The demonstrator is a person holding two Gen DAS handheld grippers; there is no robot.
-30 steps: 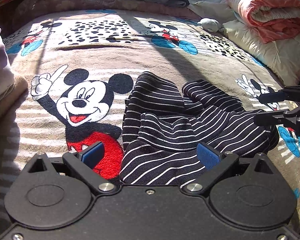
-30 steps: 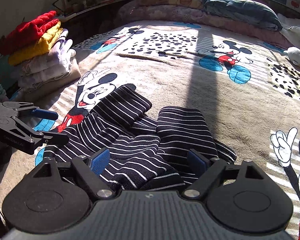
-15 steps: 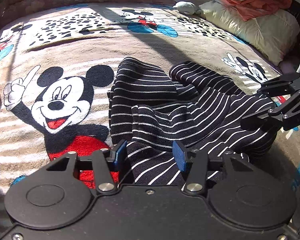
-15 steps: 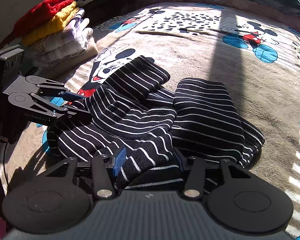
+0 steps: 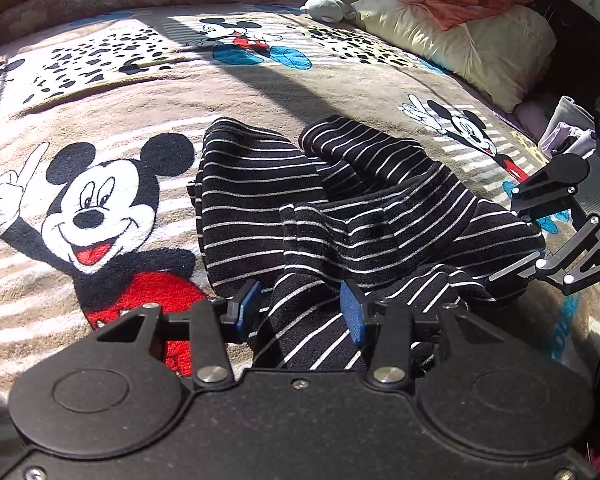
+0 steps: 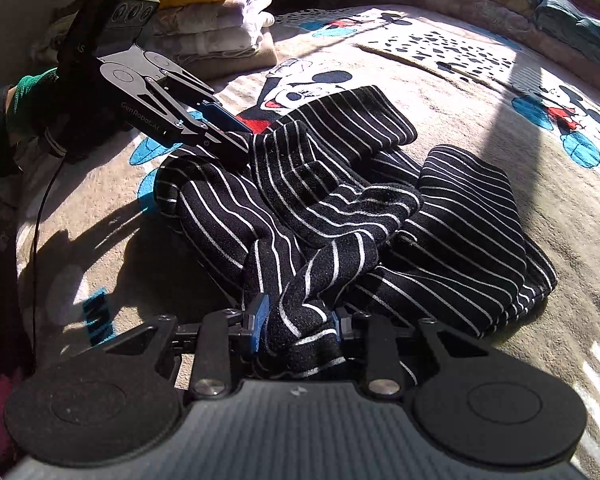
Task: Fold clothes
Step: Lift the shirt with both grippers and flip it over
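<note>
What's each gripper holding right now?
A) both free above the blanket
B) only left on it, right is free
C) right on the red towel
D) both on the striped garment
D: the left gripper and the right gripper each have their blue-padded fingers closed on a bunched fold of the black striped garment.

Mickey blanket (image 5: 260, 92); cream pillow (image 5: 480, 44); folded stack (image 6: 216, 28) beside bed.

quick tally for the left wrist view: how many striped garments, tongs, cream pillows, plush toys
striped garment: 1
tongs: 2, the left tongs and the right tongs
cream pillow: 1
plush toy: 1
total: 5
</note>
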